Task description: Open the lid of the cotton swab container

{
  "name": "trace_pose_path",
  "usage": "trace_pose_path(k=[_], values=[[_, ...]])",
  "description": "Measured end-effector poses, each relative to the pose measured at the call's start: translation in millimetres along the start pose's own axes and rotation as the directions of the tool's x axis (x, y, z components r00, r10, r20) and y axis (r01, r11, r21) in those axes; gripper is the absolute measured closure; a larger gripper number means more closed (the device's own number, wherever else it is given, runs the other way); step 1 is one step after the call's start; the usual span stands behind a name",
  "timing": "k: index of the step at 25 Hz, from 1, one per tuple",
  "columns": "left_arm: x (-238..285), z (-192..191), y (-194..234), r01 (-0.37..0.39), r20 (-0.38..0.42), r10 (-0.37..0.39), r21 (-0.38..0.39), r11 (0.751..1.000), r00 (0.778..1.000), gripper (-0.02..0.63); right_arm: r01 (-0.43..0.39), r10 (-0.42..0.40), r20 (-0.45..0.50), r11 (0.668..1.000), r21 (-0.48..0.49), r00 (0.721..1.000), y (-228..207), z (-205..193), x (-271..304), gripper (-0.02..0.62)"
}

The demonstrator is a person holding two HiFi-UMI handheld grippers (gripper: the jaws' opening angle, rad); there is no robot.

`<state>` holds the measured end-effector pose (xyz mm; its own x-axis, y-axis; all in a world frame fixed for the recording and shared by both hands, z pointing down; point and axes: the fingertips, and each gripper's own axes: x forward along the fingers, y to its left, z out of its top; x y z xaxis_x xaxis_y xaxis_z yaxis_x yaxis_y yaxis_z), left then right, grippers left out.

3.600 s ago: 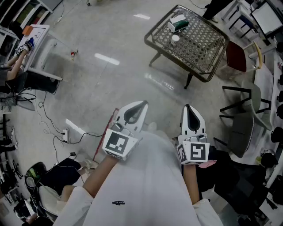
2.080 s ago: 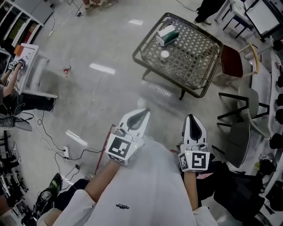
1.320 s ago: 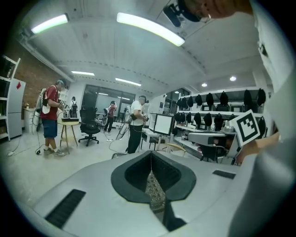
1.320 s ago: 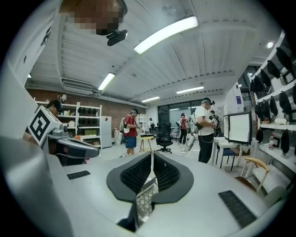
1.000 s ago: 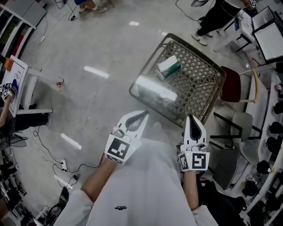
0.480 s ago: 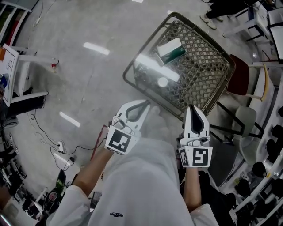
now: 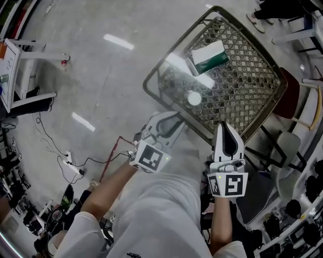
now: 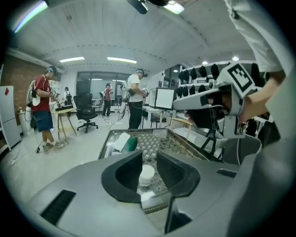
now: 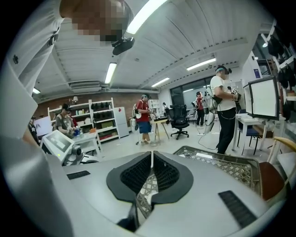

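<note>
Nearer than second ago: desk brought close. Head view: cotton swab container stood near desk's front edge. Left gripper view: left tongs just spread slightly, nothing pinched; container sighted through gap, base to be gripped low. Right gripper view: right tongs pressed together. Concrete floor, chairs, people around.

A: What's underfoot?
B: A glossy grey concrete floor.
A: And furniture?
B: A low metal-framed lattice table, with a dark red chair beside it. Farther off stands a black swivel office chair and white open shelving.
A: Walls, light?
B: A red-brown brick wall, and long white ceiling strip lights.
</note>
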<state>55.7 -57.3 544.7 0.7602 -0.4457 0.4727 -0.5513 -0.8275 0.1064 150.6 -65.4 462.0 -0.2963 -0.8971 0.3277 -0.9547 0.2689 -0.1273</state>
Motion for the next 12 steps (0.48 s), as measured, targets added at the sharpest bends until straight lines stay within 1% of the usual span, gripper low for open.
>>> trace_pose_path(k=[2, 6, 12], values=[[13, -15, 4, 0.003, -0.013, -0.003, -0.002, 1.000, 1.000, 0.514, -0.009, 0.009, -0.008, 1.000, 0.003, 1.000, -3, -10, 8, 0.594], [39, -42, 9, 0.007, -0.035, -0.008, -0.016, 1.000, 0.999, 0.480, -0.027, 0.028, -0.045, 1.000, 0.013, 0.999, -9, -35, 14, 0.594], [75, -72, 15, 0.012, -0.045, -0.011, 0.019, 1.000, 0.999, 0.414, -0.022, 0.023, -0.068, 1.000, 0.017, 0.997, -18, -61, 24, 0.594]])
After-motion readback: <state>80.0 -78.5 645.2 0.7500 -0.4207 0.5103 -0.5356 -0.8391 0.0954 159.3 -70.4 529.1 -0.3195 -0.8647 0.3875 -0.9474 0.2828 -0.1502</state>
